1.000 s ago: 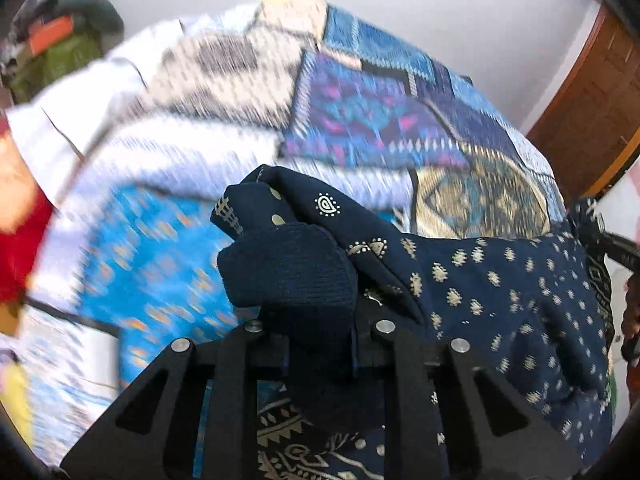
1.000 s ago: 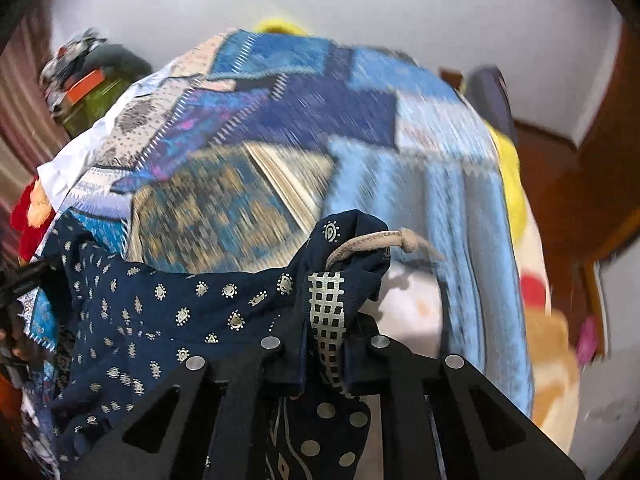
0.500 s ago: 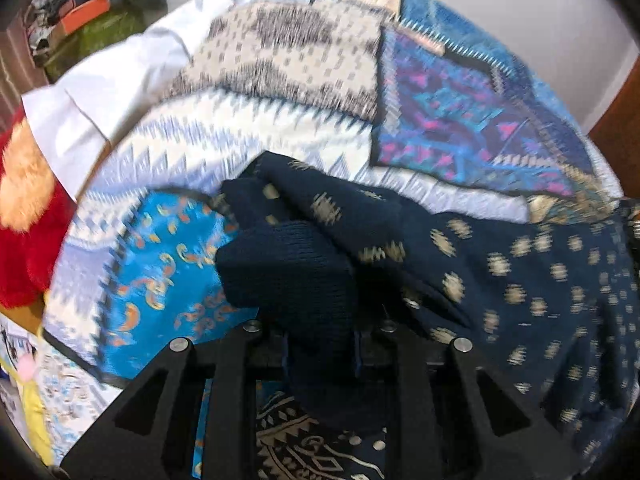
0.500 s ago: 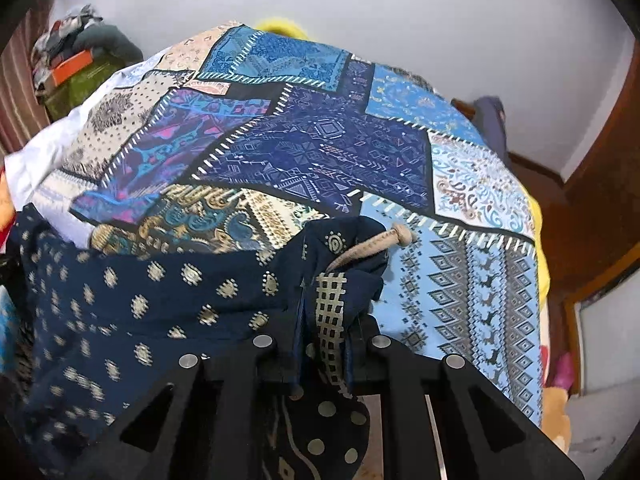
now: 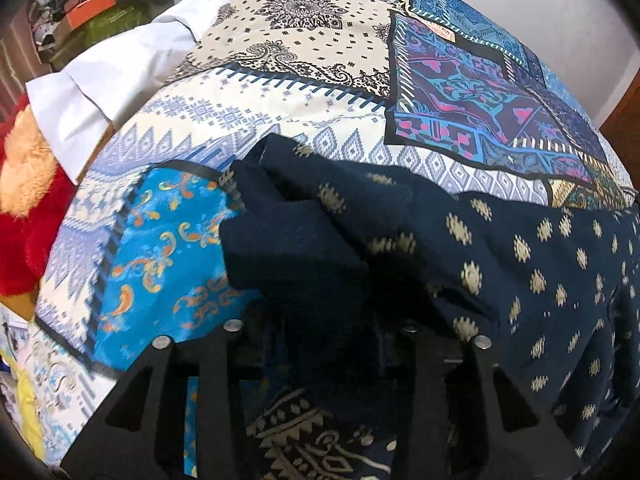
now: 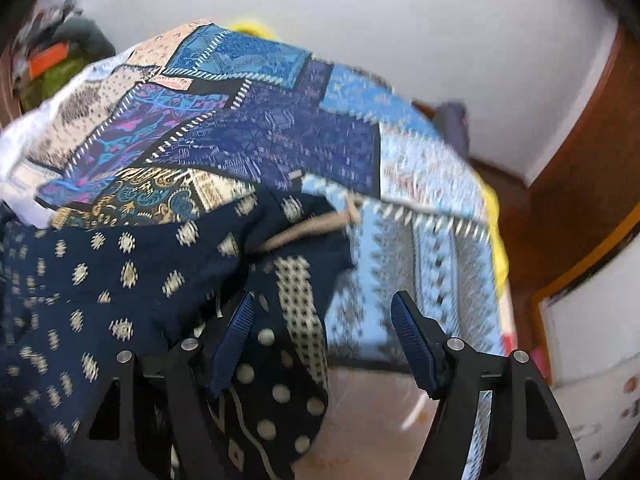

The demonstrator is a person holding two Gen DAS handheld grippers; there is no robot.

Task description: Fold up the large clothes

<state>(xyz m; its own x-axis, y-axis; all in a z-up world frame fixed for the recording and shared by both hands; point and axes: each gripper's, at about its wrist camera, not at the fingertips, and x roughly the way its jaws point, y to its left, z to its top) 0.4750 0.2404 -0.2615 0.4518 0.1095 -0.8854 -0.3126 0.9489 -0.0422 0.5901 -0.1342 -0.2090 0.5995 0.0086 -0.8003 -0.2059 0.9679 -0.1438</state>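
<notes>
Since the earlier frames both grippers have been lowered toward the bed and their jaws have just been opening. R gripper (image 6: 322, 340) is seen released, blue ribbed pads well apart; the navy garment (image 6: 120, 280) corner w/ checked trim and tan drawstring (image 6: 304, 230) is no longer pinched, though cloth is draped against the left-hand pad and between the jaws. L gripper (image 5: 320, 344) is also seen w/ jaws parted wider than before, but a thick dark fold of the garment (image 5: 520, 260) is bunched between them and the pads are hidden by it, so whether cloth is pressed can't be told. Garment is laid across the near part of the patchwork bedspread (image 5: 320, 60), spread btwn the two grippers, gold motifs facing up. A white sheet (image 5: 112, 80) is seen at the far-left bed edge, a red plush item (image 5: 24, 216) beside it.
</notes>
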